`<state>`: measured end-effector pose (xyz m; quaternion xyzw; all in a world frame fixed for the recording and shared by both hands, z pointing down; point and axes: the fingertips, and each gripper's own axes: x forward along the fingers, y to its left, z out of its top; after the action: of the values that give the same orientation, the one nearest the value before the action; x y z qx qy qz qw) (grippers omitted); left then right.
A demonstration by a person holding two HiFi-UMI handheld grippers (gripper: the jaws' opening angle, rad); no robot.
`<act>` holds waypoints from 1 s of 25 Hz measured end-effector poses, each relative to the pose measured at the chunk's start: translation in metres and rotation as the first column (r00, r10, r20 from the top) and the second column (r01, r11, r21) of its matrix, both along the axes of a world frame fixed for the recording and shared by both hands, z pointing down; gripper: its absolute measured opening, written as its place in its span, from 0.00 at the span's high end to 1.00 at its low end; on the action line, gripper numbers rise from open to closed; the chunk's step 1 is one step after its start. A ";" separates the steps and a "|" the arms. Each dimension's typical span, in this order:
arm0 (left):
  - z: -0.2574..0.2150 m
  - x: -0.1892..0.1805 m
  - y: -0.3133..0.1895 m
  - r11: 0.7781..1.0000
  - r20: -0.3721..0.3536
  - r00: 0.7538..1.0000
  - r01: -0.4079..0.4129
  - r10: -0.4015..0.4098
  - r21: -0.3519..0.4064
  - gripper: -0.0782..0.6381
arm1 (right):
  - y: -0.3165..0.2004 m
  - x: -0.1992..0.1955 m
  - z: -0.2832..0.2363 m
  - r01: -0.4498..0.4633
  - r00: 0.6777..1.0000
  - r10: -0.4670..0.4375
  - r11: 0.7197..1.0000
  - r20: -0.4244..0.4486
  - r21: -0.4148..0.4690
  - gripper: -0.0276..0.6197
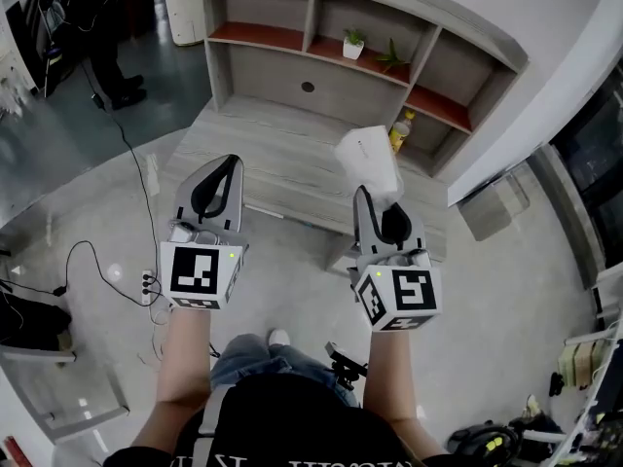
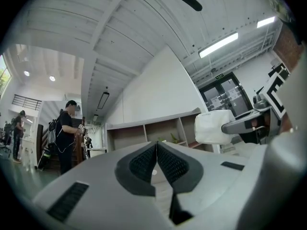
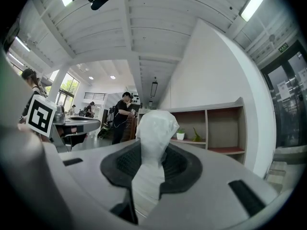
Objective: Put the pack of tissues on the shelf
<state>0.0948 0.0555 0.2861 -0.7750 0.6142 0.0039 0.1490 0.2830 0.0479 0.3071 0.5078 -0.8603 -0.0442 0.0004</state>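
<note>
Holding: the right gripper (image 3: 151, 153) has its jaws closed part-way onto the pack of tissues (image 3: 155, 126), with the dark pads pressing its white plastic wrap from both sides.
Where it is: the pack is up in the air, sticking out past the jaw tips. It is in front of the right end of the shelf (image 1: 282, 84) and not on it.
Other hand: the left gripper (image 2: 156, 144) has its jaws brought together, meeting at the tips with nothing between them. It is held to the left of the right gripper, at about the same height.
Shelf unit: grey and open-fronted, against the far white wall. It has reddish boards in its upper compartments and a low grey ledge (image 1: 282, 159) along its near side.
On the boards: a small potted plant (image 1: 353, 44) stands in the upper middle compartment. A yellow bottle (image 1: 399, 132) stands low at the right end, just beside the pack in the head view.
Arms: two bare forearms reach forward from a dark top.
Far left: another person (image 2: 67, 128) in dark clothes is standing.
Floor: pale grey, with a white power strip (image 1: 146, 285) and black cable at the near left.
</note>
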 end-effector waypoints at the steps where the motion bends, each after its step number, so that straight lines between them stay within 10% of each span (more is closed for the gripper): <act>1: 0.001 0.004 -0.003 1.000 0.008 1.000 -0.003 0.003 -0.001 0.87 | -0.003 0.003 0.001 0.002 1.000 -0.002 1.000 0.003 0.000 0.79; 25: 0.002 -0.022 -0.103 0.999 0.003 0.999 -0.040 0.040 0.010 0.87 | -0.093 -0.023 0.002 -0.026 1.000 0.026 1.000 0.012 0.007 0.79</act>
<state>0.0727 -0.0477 0.2877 -0.7865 0.5981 0.0089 0.1536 0.2604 -0.0450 0.3096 0.5191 -0.8536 -0.0441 -0.0058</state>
